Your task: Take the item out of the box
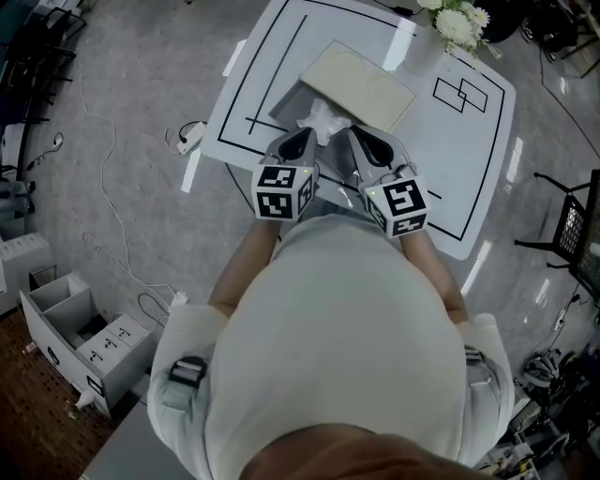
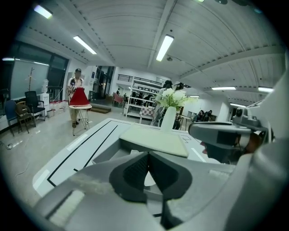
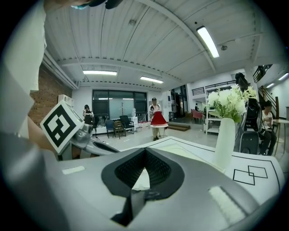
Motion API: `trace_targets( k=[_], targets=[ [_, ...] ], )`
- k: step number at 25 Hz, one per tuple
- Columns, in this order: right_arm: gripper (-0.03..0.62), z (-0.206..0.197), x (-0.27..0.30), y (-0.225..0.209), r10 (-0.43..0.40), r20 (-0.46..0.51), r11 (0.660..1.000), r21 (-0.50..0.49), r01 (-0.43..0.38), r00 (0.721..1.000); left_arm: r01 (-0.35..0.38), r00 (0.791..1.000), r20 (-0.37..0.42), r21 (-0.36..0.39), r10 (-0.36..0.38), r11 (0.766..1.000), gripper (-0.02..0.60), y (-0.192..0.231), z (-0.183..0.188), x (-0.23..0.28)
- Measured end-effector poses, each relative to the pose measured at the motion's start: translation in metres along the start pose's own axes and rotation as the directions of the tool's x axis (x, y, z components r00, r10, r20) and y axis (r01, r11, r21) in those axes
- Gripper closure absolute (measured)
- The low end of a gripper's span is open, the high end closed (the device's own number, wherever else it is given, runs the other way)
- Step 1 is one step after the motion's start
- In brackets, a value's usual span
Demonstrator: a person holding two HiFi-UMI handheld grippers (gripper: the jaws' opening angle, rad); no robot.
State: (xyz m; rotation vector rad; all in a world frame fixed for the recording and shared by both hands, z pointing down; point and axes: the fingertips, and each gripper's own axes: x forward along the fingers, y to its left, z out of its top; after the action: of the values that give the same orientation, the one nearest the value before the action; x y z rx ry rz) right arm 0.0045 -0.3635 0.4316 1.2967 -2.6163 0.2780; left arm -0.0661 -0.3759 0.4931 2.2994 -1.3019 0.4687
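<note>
Item [image 1: 323, 119]: white and crumpled, at the near edge of the open box [image 1: 286, 101], partly over the rim. The box's cream lid [image 1: 359, 82] lies tilted back behind the opening. The box sits on the white table [image 1: 469, 159], inside a black-lined frame.

Left gripper [image 2: 148, 155]: jaws together, tips meeting. A white patch shows through the gap below the tips. Its own view does not show anything pinched. In the head view it sits just left of the item, tip close beside it; contact cannot be judged.

Right gripper [image 3: 144, 152]: jaws together in the same way, tips meeting, with white visible in the gap behind them. No clear grip on anything. In the head view it sits just right of the item, so the item lies between the two grippers.

Markings: each gripper carries a cube of black-and-white square markers, the left cube [image 1: 284, 190] and the right cube [image 1: 403, 206]. These are patterns only, with no words. Two overlapping black rectangles [image 1: 461, 94] are drawn on the table near its far right corner.

A vase of white flowers [image 1: 455, 23] stands at the far edge of the table. A grey drawer unit [image 1: 84, 337] sits on the floor to the left; its labels are too small to read.
</note>
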Motion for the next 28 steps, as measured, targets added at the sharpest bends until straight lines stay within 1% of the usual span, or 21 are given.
trace_targets(
  k=[3,6,8,10,15,19,21,28],
  targets=[
    [0.594,-0.002,0.002,-0.005,0.006,-0.011,1.0,0.008,-0.006,1.0,0.004,0.998,-0.065,0.022,-0.002,1.0,0.581,0.001,-0.007,0.012],
    [0.594,-0.005,0.003,-0.008,0.014,-0.022,1.0,0.014,-0.014,1.0,0.024,0.992,-0.126,0.065,-0.016,0.998,0.581,0.0,-0.013,0.022],
    [0.594,-0.008,0.005,-0.009,0.024,-0.031,1.0,0.015,-0.023,0.999,0.048,0.985,-0.168,0.086,-0.033,0.995,0.554,-0.002,-0.017,0.03],
    [0.594,-0.01,0.007,-0.01,0.034,-0.037,0.999,0.018,-0.033,0.999,0.07,0.978,-0.204,0.099,-0.049,0.993,0.541,-0.002,-0.02,0.037],
    [0.595,-0.013,0.011,-0.014,0.042,-0.045,0.998,0.037,-0.04,0.998,0.094,0.964,-0.26,0.138,-0.055,0.986,0.483,-0.003,-0.021,0.056],
    [0.594,-0.015,0.012,-0.017,0.039,-0.054,0.998,0.043,-0.037,0.998,0.11,0.94,-0.337,0.18,-0.044,0.977,0.454,0.0,-0.03,0.068],
    [0.594,-0.017,0.013,-0.019,0.038,-0.06,0.998,0.046,-0.035,0.997,0.12,0.927,-0.373,0.193,-0.04,0.974,0.454,0.0,-0.034,0.073],
    [0.594,-0.021,0.013,-0.022,0.038,-0.071,0.998,0.055,-0.034,0.997,0.12,0.883,-0.47,0.199,-0.013,0.973,0.454,0.006,-0.044,0.083]
  ],
)
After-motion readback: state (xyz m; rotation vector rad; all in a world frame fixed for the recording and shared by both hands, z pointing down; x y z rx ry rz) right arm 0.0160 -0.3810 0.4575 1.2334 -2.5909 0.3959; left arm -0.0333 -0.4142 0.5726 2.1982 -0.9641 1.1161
